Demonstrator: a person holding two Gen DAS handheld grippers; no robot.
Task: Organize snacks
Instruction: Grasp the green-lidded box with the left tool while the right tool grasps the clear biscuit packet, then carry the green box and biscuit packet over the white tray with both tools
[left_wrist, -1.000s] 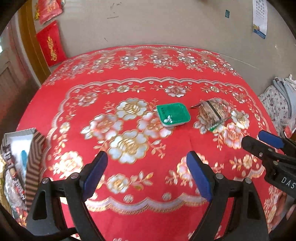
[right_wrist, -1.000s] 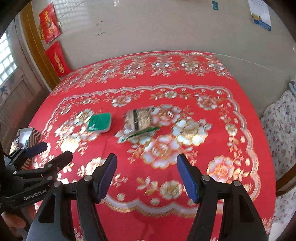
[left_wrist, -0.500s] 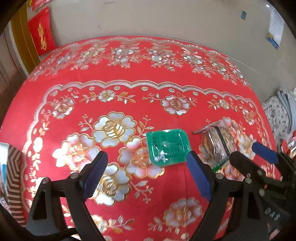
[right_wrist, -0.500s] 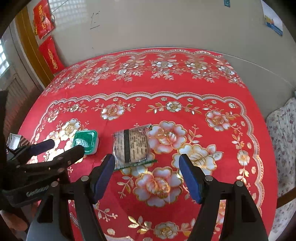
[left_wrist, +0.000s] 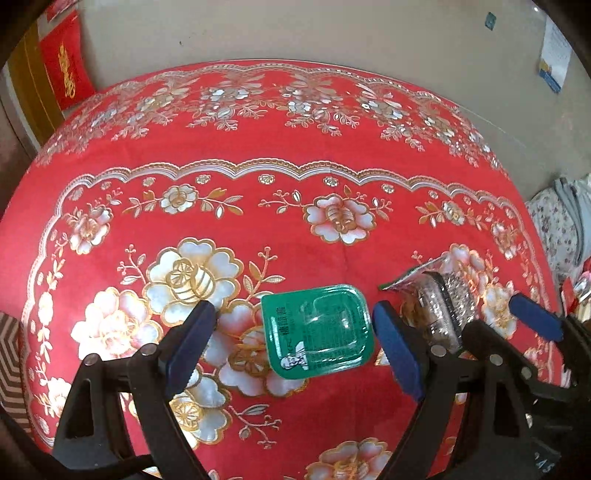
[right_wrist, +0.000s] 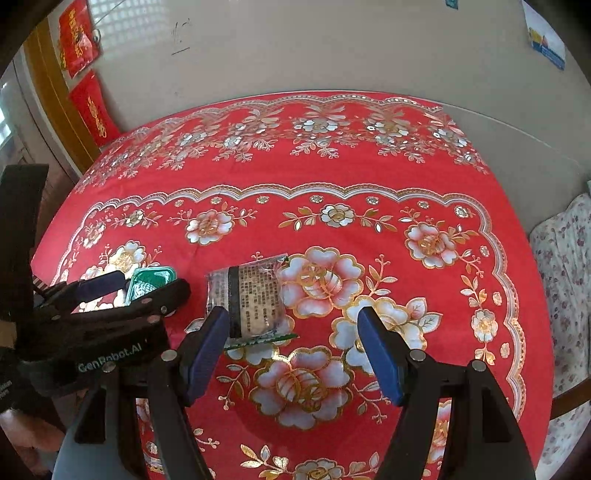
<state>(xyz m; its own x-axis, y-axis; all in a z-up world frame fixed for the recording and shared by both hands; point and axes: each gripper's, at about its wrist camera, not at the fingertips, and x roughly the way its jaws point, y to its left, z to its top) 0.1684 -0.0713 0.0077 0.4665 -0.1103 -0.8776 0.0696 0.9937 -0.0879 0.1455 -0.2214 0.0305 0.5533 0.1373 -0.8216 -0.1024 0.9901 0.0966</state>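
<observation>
A green sealed sauce cup (left_wrist: 318, 329) lies flat on the red flowered tablecloth (left_wrist: 258, 140). My left gripper (left_wrist: 295, 349) is open with the cup between its fingers, not touching it. A clear snack packet (right_wrist: 255, 302) with printed text lies to the cup's right; it also shows in the left wrist view (left_wrist: 439, 299). My right gripper (right_wrist: 295, 350) is open and empty, its left finger at the packet's near edge. The left gripper (right_wrist: 136, 286) and the cup (right_wrist: 151, 280) show at the left of the right wrist view.
A wall runs behind the table with red hangings (right_wrist: 92, 107) at the left. A striped box (left_wrist: 9, 354) sits at the left table edge. Flowered fabric (right_wrist: 565, 258) lies off the right edge.
Both grippers have moved forward and down toward the table. The cup now sits between the left fingers and the packet is close to the right fingers. Neither item has moved.
</observation>
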